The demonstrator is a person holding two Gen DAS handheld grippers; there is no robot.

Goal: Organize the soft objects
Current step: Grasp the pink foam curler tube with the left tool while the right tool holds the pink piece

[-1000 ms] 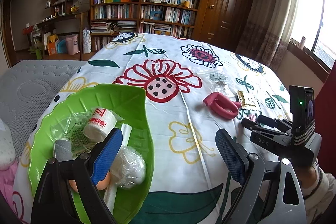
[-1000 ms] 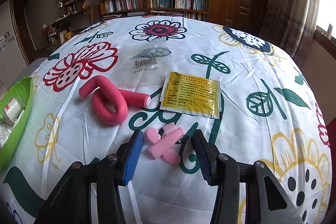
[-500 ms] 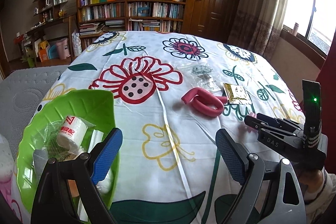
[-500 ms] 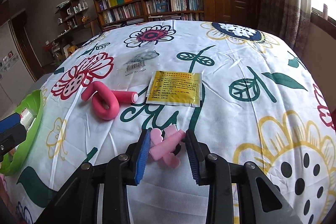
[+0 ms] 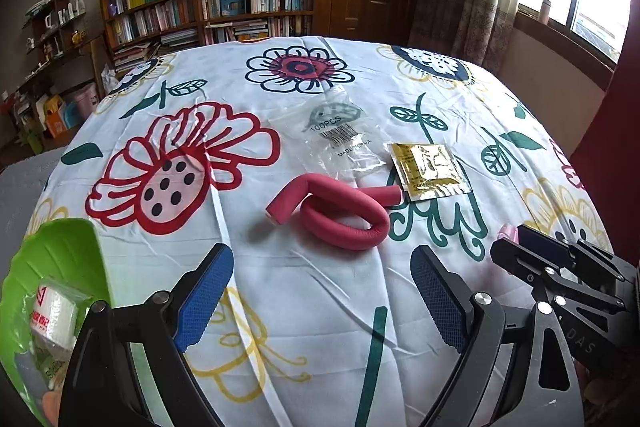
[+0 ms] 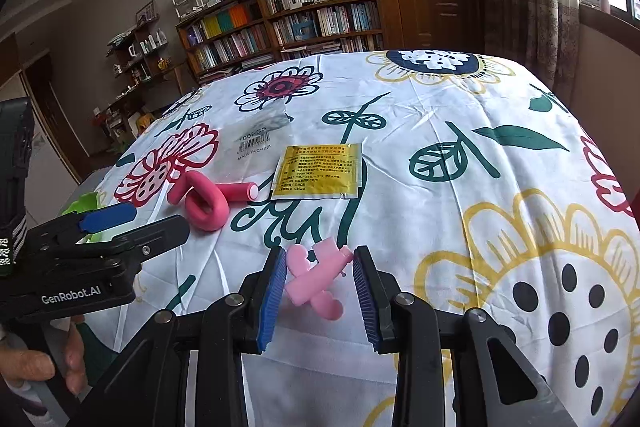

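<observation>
Right wrist view: right gripper [image 6: 316, 287] has clamped the pink foam piece [image 6: 314, 277], so it's bowl-ready. Left gripper [image 5: 320, 303] has swung off the green bowl [image 5: 52, 267], jaws wide apart, empty.

Left gripper [image 5: 322, 301] and right gripper [image 6: 320, 293]: black angular frames with silver screws, blue ridged finger pads [image 5: 434, 297], white "GenRobot.AI" and "DAS" lettering on the bodies

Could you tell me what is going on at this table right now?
A person is sorting soft items with two handheld grippers. The right gripper has closed on a light pink foam piece on the floral tablecloth. The left gripper is open and empty, short of the coiled red foam roller. A green bowl already holds some wrapped items.
</observation>
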